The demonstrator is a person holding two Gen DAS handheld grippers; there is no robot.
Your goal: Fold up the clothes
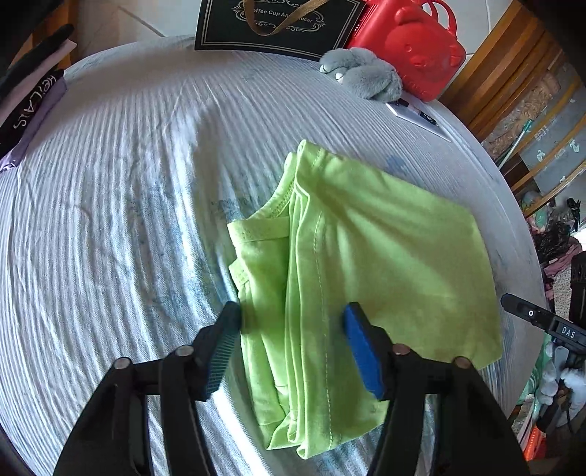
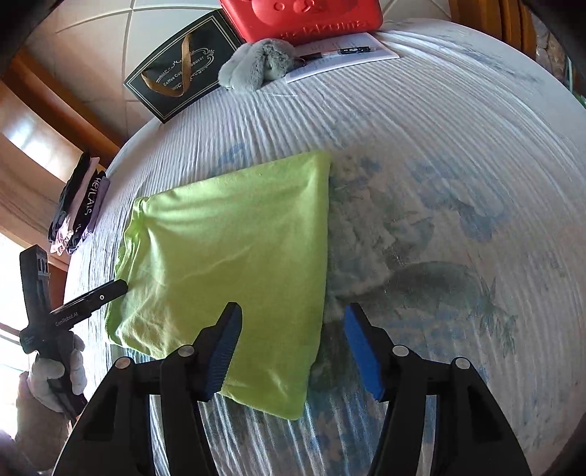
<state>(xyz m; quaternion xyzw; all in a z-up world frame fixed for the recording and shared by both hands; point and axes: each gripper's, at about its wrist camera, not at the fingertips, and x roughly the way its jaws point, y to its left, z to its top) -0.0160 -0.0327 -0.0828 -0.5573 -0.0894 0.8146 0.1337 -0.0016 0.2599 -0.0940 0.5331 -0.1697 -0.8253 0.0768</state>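
A lime green shirt [image 1: 366, 263] lies folded into a compact rectangle on the white and blue patterned bedsheet [image 1: 121, 190]. My left gripper [image 1: 293, 322] is open above the shirt's collar-side folded edge, holding nothing. The shirt also shows in the right wrist view [image 2: 234, 249]. My right gripper [image 2: 293, 322] is open and empty above the shirt's right edge. The left gripper also shows at the left of the right wrist view [image 2: 110, 289], its tip by the shirt's left edge. The right gripper's tip [image 1: 527, 311] shows at the right edge of the left wrist view.
A stack of folded dark and lilac clothes [image 2: 78, 208] lies at the bed's far left edge. A black gift bag [image 2: 183, 69], a grey plush toy [image 2: 256, 62], a red bear case [image 2: 304, 18] and a paper with a pen [image 2: 340, 51] sit along the far edge.
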